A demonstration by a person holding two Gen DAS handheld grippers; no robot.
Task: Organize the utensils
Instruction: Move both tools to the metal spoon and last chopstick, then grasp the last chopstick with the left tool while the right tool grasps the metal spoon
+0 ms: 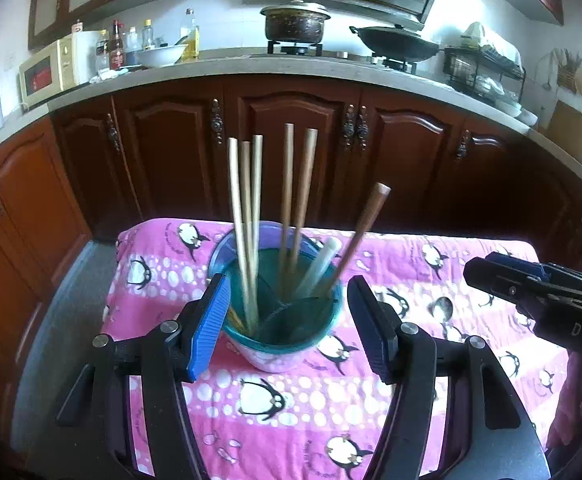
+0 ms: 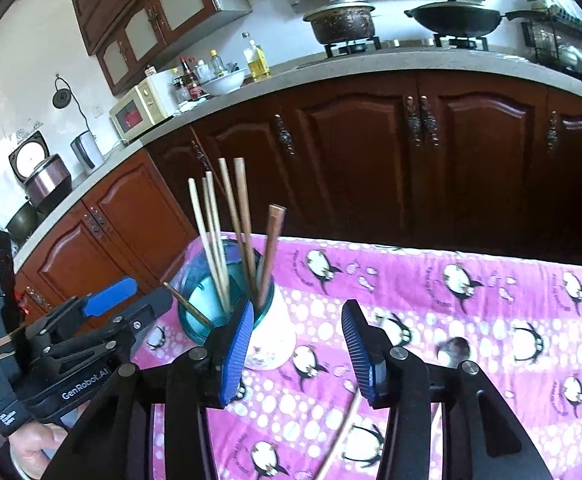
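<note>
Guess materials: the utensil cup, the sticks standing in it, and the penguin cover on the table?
Cup: looks like glazed ceramic or plastic; glossy teal inside, pale printed outside. Cannot tell which.
Chopsticks: likely bamboo or wood; matte tan and brown, straight thin shafts.
Penguin cover: soft fleece-like fabric; fuzzy matte pink surface, printed penguins, draped edges.

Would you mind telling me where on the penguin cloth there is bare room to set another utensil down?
The penguin cloth lies bare right of and beyond the spoon, out to its far edge. It is crowded around the utensil cup, flanked by the open left tool, and near the loose chopstick below the right tool.
</note>
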